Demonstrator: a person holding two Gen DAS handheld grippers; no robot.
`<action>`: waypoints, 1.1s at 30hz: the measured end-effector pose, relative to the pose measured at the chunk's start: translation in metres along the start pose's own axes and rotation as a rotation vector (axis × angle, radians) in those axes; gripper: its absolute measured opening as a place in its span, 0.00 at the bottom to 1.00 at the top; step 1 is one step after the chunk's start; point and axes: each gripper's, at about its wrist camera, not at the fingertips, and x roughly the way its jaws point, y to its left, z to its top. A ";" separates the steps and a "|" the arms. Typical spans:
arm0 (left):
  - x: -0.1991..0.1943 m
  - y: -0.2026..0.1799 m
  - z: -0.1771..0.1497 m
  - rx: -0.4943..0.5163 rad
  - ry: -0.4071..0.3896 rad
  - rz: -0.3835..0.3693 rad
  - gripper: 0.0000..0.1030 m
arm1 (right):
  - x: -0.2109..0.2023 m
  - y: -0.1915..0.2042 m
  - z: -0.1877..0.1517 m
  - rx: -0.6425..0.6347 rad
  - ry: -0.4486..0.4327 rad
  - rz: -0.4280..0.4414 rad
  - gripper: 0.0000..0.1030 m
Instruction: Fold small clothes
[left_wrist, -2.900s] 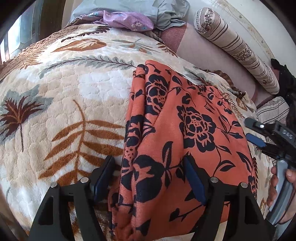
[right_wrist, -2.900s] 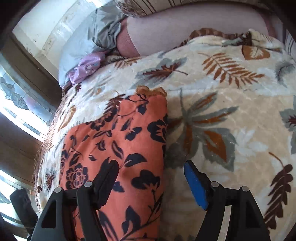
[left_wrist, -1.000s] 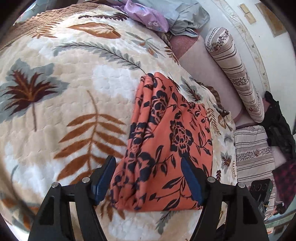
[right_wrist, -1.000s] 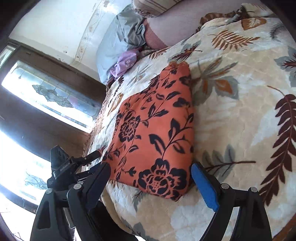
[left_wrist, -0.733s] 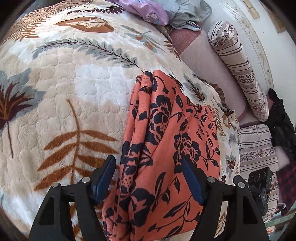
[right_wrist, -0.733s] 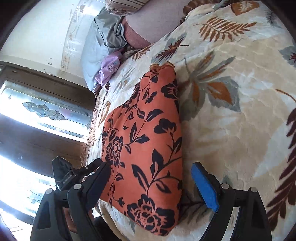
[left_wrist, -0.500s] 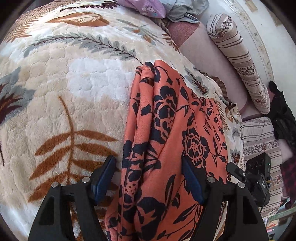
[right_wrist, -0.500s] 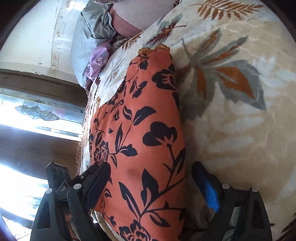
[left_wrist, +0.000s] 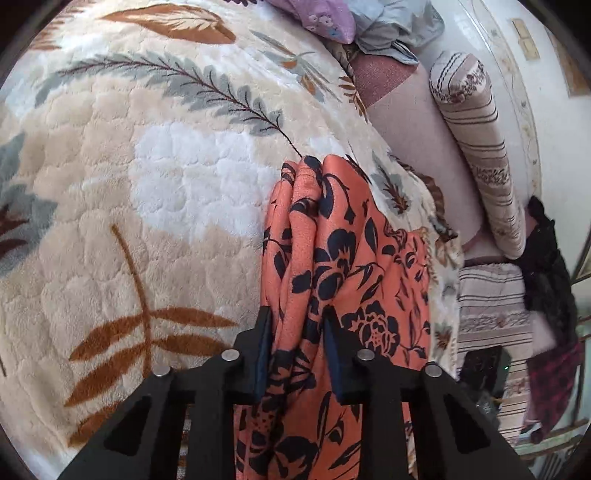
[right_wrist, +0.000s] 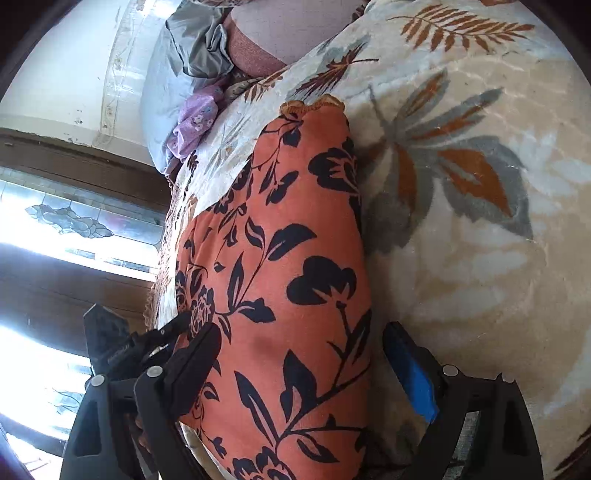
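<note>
An orange garment with a black flower print (left_wrist: 351, 258) lies folded into a long strip on the leaf-patterned blanket (left_wrist: 147, 184). My left gripper (left_wrist: 297, 325) is closing on the bunched layers of the strip's left edge, and both pads press into the fabric. In the right wrist view the same garment (right_wrist: 288, 240) runs away from me. My right gripper (right_wrist: 303, 343) stands wide open astride its near end, with the blue pad off to the right of the cloth. The left gripper (right_wrist: 162, 336) shows at the garment's left edge there.
A striped bolster (left_wrist: 476, 147) lies along the wall at the right. Grey and purple clothes (left_wrist: 332, 18) are heaped at the far end of the bed. Dark clothing (left_wrist: 546, 266) hangs at the far right. A bright window (right_wrist: 55, 229) is to the left.
The left jaws have come together onto the garment's folded edge. Both grippers have moved closer and lower over the garment, and the right one now straddles its near end.
</note>
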 end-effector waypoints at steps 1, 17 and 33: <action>-0.002 0.001 0.000 0.002 -0.002 -0.006 0.25 | 0.000 0.000 0.000 -0.002 0.002 0.003 0.88; 0.014 -0.002 0.047 -0.062 -0.068 0.068 0.15 | 0.002 0.004 -0.007 -0.098 0.013 -0.047 0.88; -0.066 -0.069 -0.052 0.290 -0.318 0.367 0.76 | -0.036 0.004 -0.040 -0.055 -0.030 -0.067 0.88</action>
